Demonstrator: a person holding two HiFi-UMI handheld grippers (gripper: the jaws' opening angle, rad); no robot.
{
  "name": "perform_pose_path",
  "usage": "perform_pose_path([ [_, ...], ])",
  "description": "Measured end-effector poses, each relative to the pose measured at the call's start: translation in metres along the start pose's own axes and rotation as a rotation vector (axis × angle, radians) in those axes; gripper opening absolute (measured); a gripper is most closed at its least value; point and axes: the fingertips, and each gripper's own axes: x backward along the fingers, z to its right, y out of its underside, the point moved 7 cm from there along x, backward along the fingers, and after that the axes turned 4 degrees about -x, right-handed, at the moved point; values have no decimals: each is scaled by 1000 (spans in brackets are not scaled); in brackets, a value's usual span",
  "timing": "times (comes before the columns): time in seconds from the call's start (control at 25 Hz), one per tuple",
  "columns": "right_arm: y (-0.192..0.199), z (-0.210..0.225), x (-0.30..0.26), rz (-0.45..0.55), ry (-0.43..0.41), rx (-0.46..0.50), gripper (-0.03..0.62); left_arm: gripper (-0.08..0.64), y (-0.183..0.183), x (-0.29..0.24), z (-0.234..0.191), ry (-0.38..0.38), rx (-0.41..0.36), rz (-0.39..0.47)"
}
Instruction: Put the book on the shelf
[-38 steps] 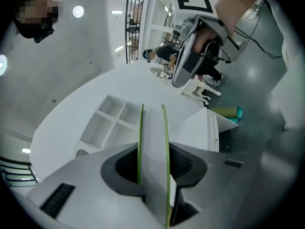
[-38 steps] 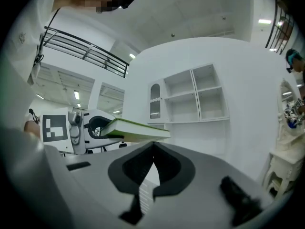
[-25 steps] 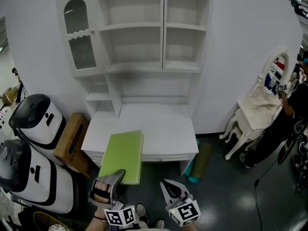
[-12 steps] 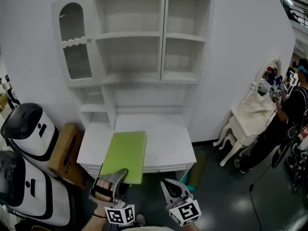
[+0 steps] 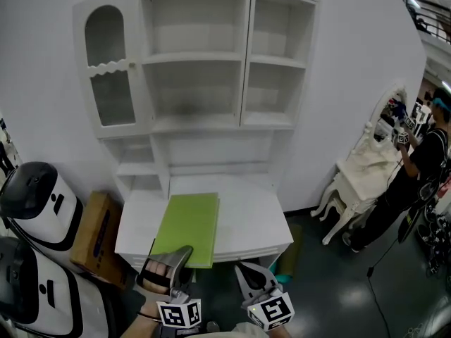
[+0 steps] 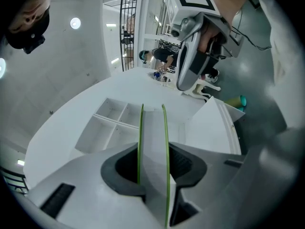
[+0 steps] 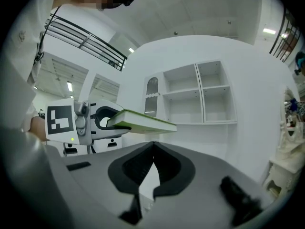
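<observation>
I can read no words or numbers. The cubes on my left gripper [image 5: 171, 258] and right gripper [image 5: 245, 270] carry only black-and-white square patterns. The book [image 5: 187, 227] has a plain green cover, and the print on the cardboard box [image 5: 96, 225] at left is too small to read.

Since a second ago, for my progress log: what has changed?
The green book, flat in the left tool, has come slightly nearer the shelf unit. Unchanged: the left tool grips the book; the right tool is shut and empty.
</observation>
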Motion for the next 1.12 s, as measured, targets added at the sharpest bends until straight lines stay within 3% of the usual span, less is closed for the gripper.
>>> perform_pose_path([
  [0.56, 10, 11, -47, -58, 0, -10, 12, 143, 31, -34, 3, 13, 11, -4],
  [1.12, 4, 105, -112, -50, -60, -20, 12, 143, 30, -130, -17, -3, -4, -81],
])
